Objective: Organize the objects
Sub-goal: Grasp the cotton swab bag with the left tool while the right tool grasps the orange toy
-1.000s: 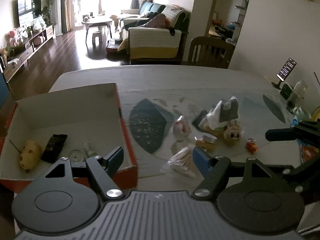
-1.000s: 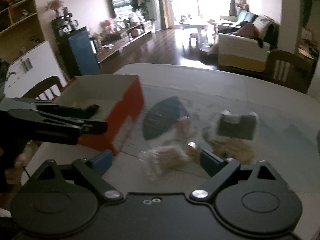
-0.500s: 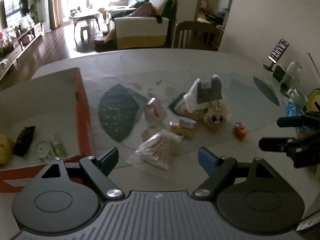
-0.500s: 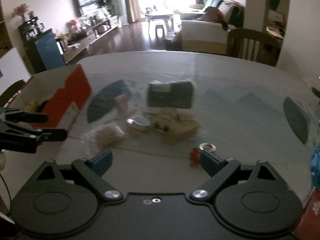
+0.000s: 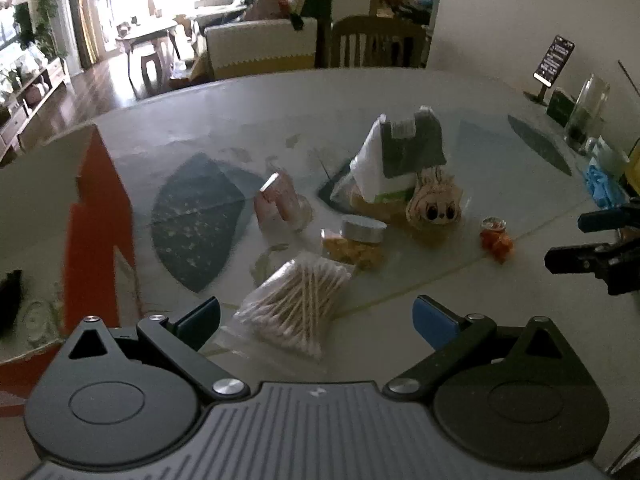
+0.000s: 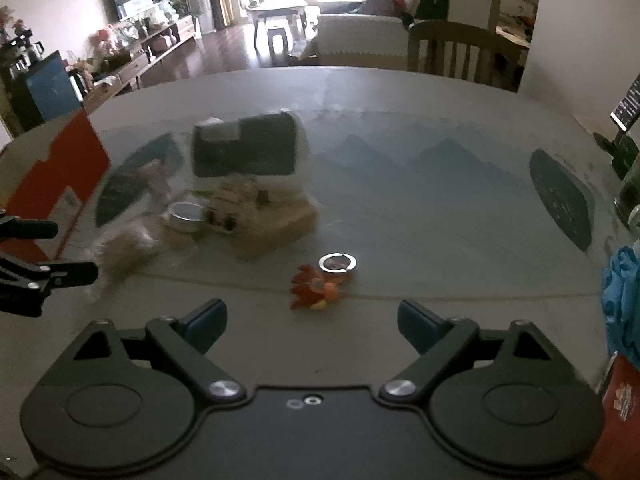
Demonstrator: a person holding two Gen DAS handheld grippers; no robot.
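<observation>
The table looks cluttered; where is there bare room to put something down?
The table is bare across its right half, between the orange toy and the dark oval patch, and along the far edge by the chair. It is crowded between the red box and the cotton swabs.

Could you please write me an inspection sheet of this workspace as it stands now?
Surface: table with a patterned mat under a clear cover.
Job's things: bag of cotton swabs, small jar, plush toy, tissue pack and orange keychain lie loose on the table; orange box stands at the left.
Clutter: phone on a stand, glass jar, blue cloth at the right edge.
Grippers: left gripper open over the swabs; right gripper open before the keychain.
Cables: nothing seen.
Surroundings: chair, sofa, television.
</observation>
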